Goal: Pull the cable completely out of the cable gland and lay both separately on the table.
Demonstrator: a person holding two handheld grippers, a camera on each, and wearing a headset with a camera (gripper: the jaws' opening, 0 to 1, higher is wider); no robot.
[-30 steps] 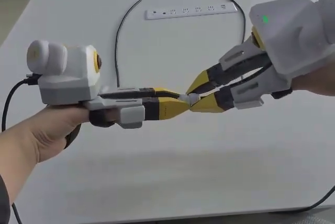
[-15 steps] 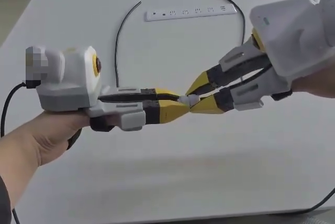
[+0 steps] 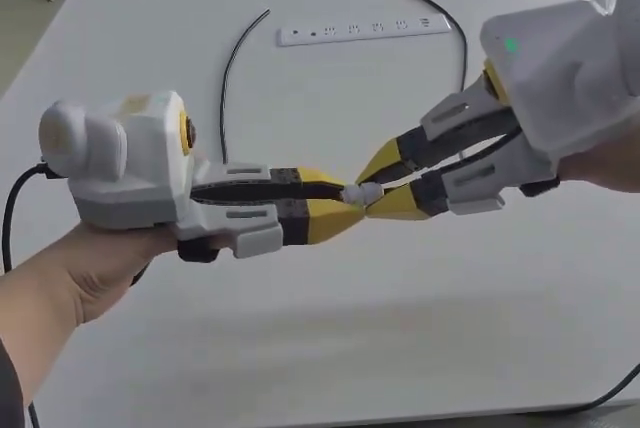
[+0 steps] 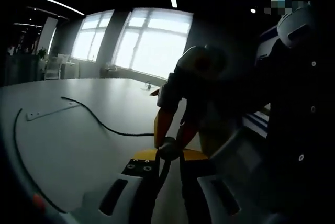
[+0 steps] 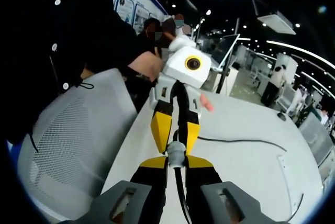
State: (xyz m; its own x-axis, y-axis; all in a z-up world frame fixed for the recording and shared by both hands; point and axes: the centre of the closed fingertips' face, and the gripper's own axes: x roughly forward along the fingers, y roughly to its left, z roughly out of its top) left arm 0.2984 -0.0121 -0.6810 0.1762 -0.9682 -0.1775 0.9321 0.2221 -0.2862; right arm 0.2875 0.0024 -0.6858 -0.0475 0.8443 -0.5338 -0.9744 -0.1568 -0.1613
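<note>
cable gland (image 3: 362, 193): small and white, held up in the air over the middle of the white desk (image 3: 330, 338). It sits between two pairs of yellow jaw tips that meet nose to nose.

cable (image 5: 180, 185): black, through the gland and not yet pulled out. In your right gripper view it leaves the gland and runs back between that gripper's own jaws. In your left gripper view it does the same on the other side (image 4: 163, 174).

left hand-held gripper (image 3: 347, 200): comes in from the left, roughly level. Its jaws are drawn in to a narrow pinch at the gland's left end, clamping the cable just where it leaves the gland, as far as the views show.

right hand-held gripper (image 3: 376, 196): comes in from the right, sloping down toward the left. Its jaws are drawn in narrow and clamped on the gland itself.

left hand (image 3: 90, 268): yours, wrapped under the left gripper's body at the near left.

right hand (image 3: 605, 163): yours, at the right edge behind the right gripper's body.

loose black wire (image 3: 226, 78): lies curved on the desk beyond the left gripper. It runs from the far side toward you and passes behind that gripper. You cannot tell whether it joins the cable.

power strip (image 3: 365, 28): white, flat on the far side of the desk.

black cord (image 3: 462, 43): curves from the strip's right end toward you and passes behind the right gripper.
</note>
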